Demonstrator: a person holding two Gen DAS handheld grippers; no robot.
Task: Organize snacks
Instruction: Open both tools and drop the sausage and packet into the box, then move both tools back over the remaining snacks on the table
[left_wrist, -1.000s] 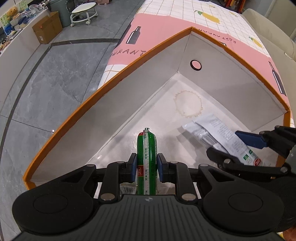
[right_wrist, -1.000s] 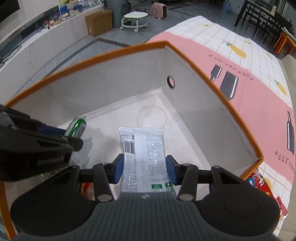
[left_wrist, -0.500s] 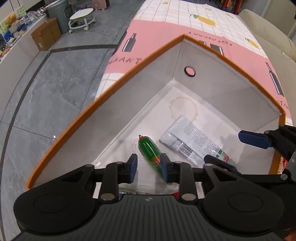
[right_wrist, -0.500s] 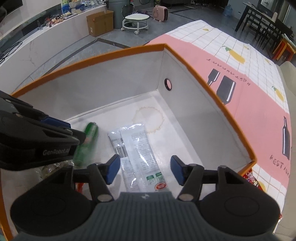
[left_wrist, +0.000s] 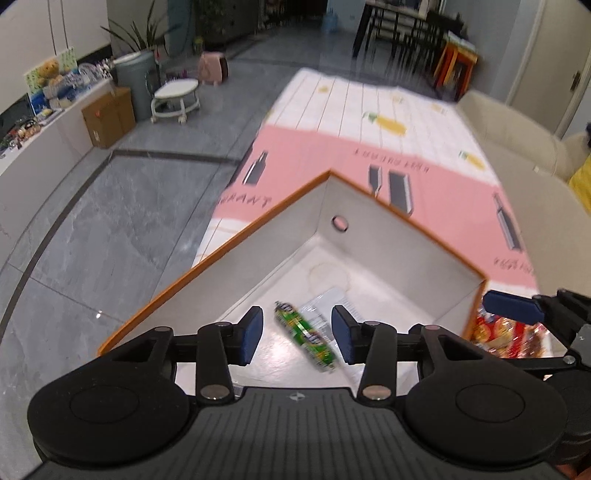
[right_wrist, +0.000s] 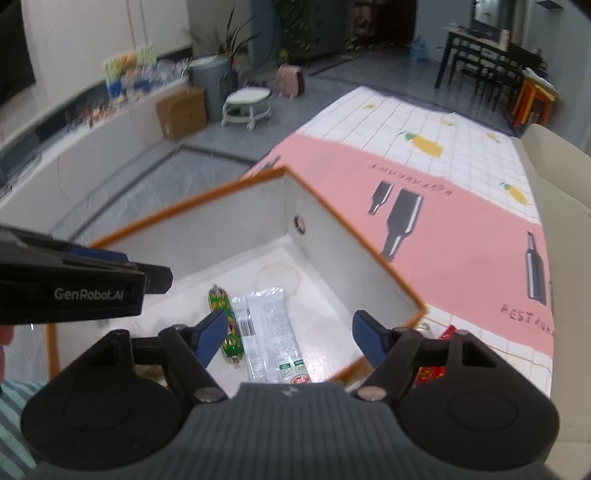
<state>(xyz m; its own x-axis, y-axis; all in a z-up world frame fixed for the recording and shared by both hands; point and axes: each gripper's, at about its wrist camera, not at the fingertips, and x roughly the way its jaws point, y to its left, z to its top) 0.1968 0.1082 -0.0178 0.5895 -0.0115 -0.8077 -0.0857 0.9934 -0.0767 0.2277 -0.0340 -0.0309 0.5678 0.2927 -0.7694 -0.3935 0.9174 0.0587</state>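
Both grippers hang above an orange-rimmed white box (left_wrist: 384, 236) that stands on a pink-and-white tablecloth (left_wrist: 317, 162) printed with bottles and lemons. The left gripper (left_wrist: 297, 334) has its blue-padded jaws standing apart, having just been opening, and nothing is pressed between them; seen through the gap, a green sausage stick (left_wrist: 306, 334) lies loose on the box floor, slanted, well below the pads. The right gripper (right_wrist: 290, 334) is spread wider, its jaws likewise just having opened, and they grip nothing. Beneath it a pair of clear-and-white snack packets (right_wrist: 271, 334) lies flat on the floor of the box, just beside the sausage stick, which in the right wrist view sits to the packets' left, touching or almost touching them. A faint brown ring stain (right_wrist: 279, 277) marks the box floor beyond both snacks, and a round hole (right_wrist: 299, 223) pierces the far wall. Outside the box, near its right corner, red snack wrappers (left_wrist: 506, 334) rest on the cloth. The left gripper's arm crosses the left edge of the right wrist view. Both views are somewhat blurred.
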